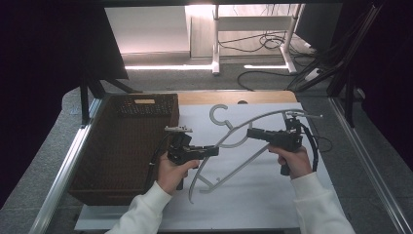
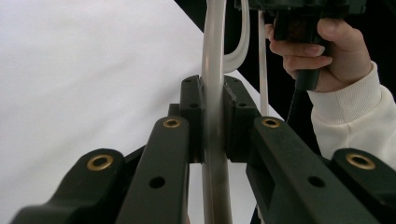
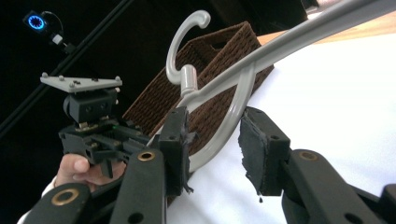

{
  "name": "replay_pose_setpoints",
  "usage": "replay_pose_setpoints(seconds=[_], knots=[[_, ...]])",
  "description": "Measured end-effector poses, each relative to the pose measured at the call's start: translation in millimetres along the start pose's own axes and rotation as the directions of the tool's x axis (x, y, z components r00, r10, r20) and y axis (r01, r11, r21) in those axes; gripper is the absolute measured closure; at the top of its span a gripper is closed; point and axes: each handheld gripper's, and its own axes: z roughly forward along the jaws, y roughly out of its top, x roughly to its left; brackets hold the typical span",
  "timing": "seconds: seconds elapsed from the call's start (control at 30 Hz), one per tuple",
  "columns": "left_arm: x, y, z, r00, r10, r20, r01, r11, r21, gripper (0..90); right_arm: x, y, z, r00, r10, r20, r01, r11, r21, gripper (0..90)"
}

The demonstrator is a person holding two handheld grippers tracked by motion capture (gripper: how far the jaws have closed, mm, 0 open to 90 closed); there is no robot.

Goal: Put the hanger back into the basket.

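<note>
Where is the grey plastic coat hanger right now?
In the high view, the grey plastic coat hanger is mid-table over the white sheet, right of the brown wicker basket, clamped by the left tongs, with the open right tongs around its inner loop.

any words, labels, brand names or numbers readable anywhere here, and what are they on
None can be read.
The pale tag on the rim of the wicker basket in the high view is too small and blurred to show any lettering.
The white hanger, the left gripper, the right gripper and the white sheet on the table show no print.
</note>
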Motion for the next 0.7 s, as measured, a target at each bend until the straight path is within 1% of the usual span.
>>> replay_pose_setpoints(seconds=[0.17,0.4,0.47,0.5,0.53,0.57,0.7], knots=[[0.8,0.4,-2.6,1.0000,-0.002,-0.002,0.002,1.0000,-0.002,81.4,0.5,-1.6,-1.4,1.0000,0.003,0.000,-0.003,1.000,0.011,58.5],[4.6,1.1,-7.5,0.9997,-0.006,-0.025,0.005,0.9999,-0.014,81.4,4.2,-1.9,-6.7,1.0000,-0.001,-0.005,0.001,1.000,0.013,53.5],[4.7,1.3,-9.6,0.9997,-0.003,-0.026,0.002,0.9998,-0.019,81.5,6.7,-1.6,-9.6,1.0000,-0.008,-0.002,0.008,1.000,0.010,52.0],[4.4,1.4,-10.9,0.9997,-0.003,-0.026,0.002,0.9998,-0.021,81.5,11.0,-1.3,-13.7,0.9997,-0.023,0.008,0.023,1.000,0.005,51.7],[4.1,1.7,-12.9,0.9996,0.002,-0.030,-0.002,0.9998,-0.022,81.5,11.0,-1.3,-13.7,0.9997,-0.023,0.008,0.023,1.000,0.005,51.3],[3.4,1.9,-14.8,0.9995,0.002,-0.032,-0.002,0.9996,-0.029,81.5,13.2,-1.2,-16.0,0.9993,-0.035,0.010,0.035,0.999,0.001,50.8],[3.4,4.5,-27.6,0.9989,0.009,-0.046,-0.011,0.9992,-0.040,81.5,22.2,-2.7,-27.9,0.9976,-0.069,0.007,0.069,0.998,-0.010,49.8]])
